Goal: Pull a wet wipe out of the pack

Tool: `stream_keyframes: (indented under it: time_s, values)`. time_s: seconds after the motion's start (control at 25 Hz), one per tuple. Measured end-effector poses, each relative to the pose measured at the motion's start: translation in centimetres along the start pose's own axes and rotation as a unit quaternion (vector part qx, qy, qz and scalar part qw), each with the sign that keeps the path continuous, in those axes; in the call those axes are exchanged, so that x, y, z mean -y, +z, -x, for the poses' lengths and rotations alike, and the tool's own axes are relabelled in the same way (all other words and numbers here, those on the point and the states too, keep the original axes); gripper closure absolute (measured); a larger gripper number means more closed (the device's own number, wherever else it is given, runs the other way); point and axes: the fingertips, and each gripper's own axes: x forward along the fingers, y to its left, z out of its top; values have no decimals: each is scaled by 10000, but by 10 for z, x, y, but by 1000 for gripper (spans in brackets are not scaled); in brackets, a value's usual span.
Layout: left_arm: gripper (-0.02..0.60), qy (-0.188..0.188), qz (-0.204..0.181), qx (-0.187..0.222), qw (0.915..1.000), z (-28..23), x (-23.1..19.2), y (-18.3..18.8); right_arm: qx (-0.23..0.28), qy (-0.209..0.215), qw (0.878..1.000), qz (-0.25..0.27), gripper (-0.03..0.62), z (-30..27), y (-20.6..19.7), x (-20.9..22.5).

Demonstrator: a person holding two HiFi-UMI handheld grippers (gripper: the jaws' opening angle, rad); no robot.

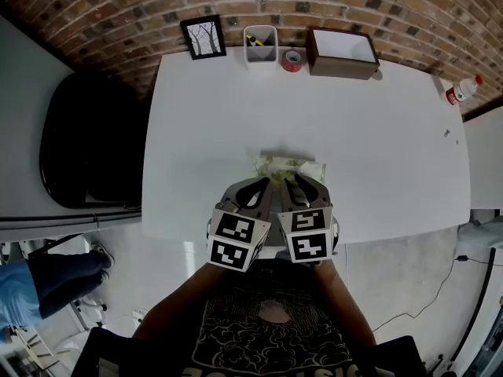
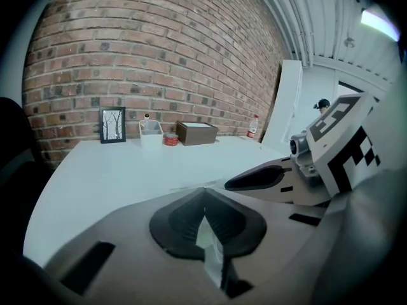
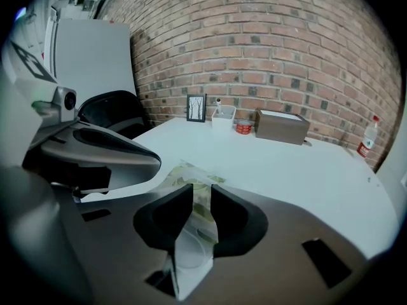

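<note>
A: So, where is the pack lying while we are working?

B: We are looking down on the flat green-patterned wet wipe pack (image 1: pixel 288 165). It is lying on the white rectangular table (image 1: pixel 236 108), near the front edge, and we are holding both tools side by side over its near side.

A: What are we doing with the grey two-jaw left gripper (image 2: pixel 205 230)?

B: We are pressing its dark jaws together on a thin pale sheet (image 2: pixel 208 245). Whether that is a wipe or film from the pack, we cannot tell.

A: And the grey two-jaw right gripper (image 3: pixel 200 218)?

B: We are pinching a clear flap of film (image 3: pixel 189 253) with it. Its jaws are standing almost together, and through the narrow gap above the flap we are seeing the green print of the pack.

A: What are we seeing along the far edge, by the brick wall?

B: We are seeing a black-framed picture of bare trees (image 1: pixel 203 37), then a white square holder (image 1: pixel 260 47), a small red round thing (image 1: pixel 291 60) and a brown box with a white top (image 1: pixel 342 53), all in a row and well apart from the pack. Off at the right corner a white bottle with a red cap (image 1: pixel 464 89) is lying, and a black chair (image 1: pixel 82 140) is standing at the table's left side.
</note>
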Motion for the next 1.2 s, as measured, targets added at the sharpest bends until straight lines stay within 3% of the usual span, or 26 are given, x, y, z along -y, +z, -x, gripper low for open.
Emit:
stream_keyframes:
  time_s: [0.8,1.2]
  values:
    - [570,-650,-376,73,9971,6,5,11,-104,-271,9941,-1042,557,-5,-5,7]
    - [570,-940,-414,131,9946,14,11,12,231,-537,9875,-1467,574,7,3,13]
